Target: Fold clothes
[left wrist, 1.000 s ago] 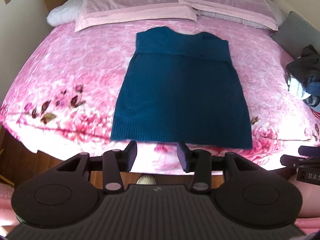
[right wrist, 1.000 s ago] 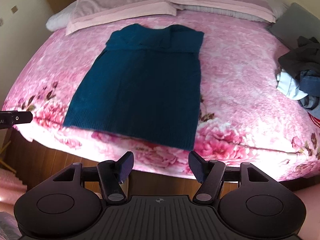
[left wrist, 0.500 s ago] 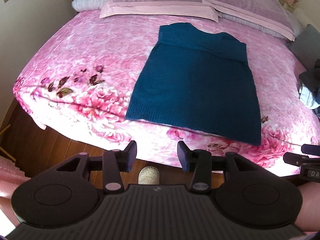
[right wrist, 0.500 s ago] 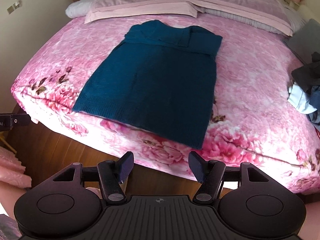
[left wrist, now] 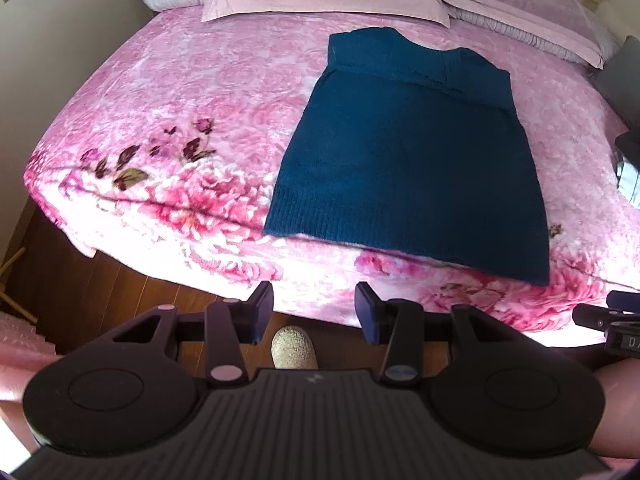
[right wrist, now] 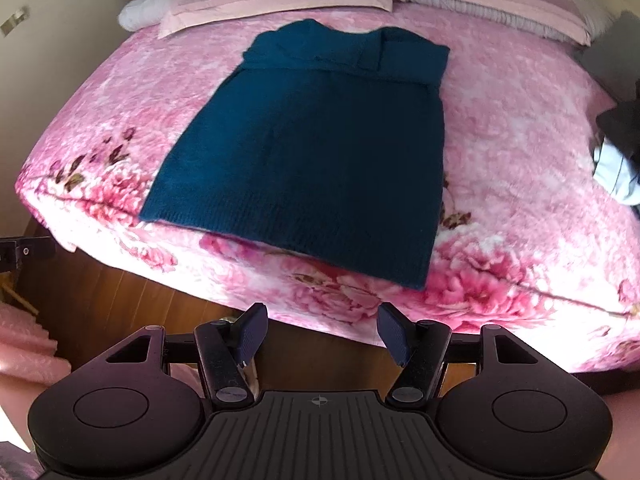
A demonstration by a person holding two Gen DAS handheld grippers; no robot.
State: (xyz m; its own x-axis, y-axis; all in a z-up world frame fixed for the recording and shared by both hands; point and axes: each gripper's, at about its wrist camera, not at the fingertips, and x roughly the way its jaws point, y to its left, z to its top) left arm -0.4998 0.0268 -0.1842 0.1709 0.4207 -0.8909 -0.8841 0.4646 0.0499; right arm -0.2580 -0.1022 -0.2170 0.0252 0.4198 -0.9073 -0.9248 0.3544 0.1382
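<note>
Fingers (left wrist: 264, 304) of both grippers gape, empty; sweater (left wrist: 408, 160) at twelve o'clock: each should pinch a hem corner squarely.

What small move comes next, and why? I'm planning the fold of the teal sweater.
Probably bring both open grippers, left and right, forward to the teal sweater's ribbed hem: it lies flat at the bed edge, ungrasped, nearest the fingers.

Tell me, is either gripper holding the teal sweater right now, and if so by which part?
Neither. The left gripper and right gripper are both open and empty, short of the bed's edge. The teal sweater lies flat on the pink bedspread, untouched.
</note>
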